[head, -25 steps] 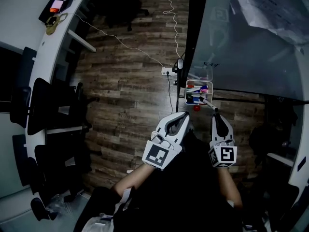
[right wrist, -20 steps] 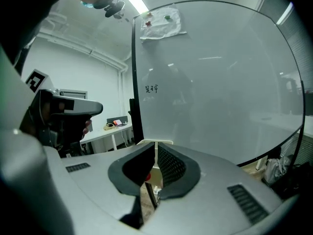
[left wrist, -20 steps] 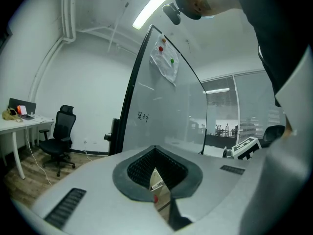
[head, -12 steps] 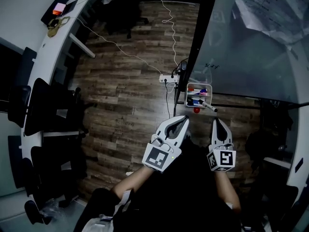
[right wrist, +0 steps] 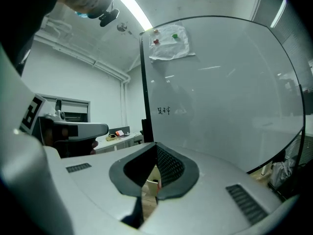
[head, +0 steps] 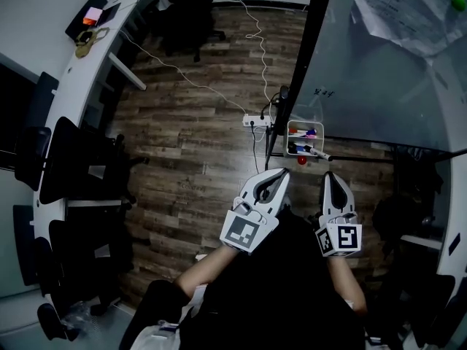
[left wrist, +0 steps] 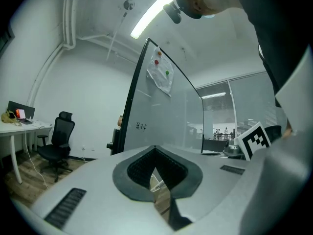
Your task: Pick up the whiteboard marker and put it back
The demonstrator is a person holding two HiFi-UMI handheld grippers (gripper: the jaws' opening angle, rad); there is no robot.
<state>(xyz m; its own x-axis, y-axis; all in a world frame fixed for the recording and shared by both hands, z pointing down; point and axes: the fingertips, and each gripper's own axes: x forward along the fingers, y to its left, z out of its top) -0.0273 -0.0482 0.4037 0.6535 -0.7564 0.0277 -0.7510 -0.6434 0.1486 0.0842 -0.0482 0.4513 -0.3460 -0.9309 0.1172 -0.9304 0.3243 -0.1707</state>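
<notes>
1. The whiteboard stands ahead on the right.
2. The left tongs and right tongs are both closed and empty, short of the board.
3. A basket hangs at the board's lower corner.
4. The marker seems to lie in the basket with one end poking out. The put-back looks done, so the next move is at most a nudge.

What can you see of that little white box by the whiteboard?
A small white open holder, plastic by its look, sits at the lower edge of the whiteboard, beside the dark frame post. Markers lie in it, purple and blue showing; one marker pokes out past its side. A small red thing sits just below.
</notes>
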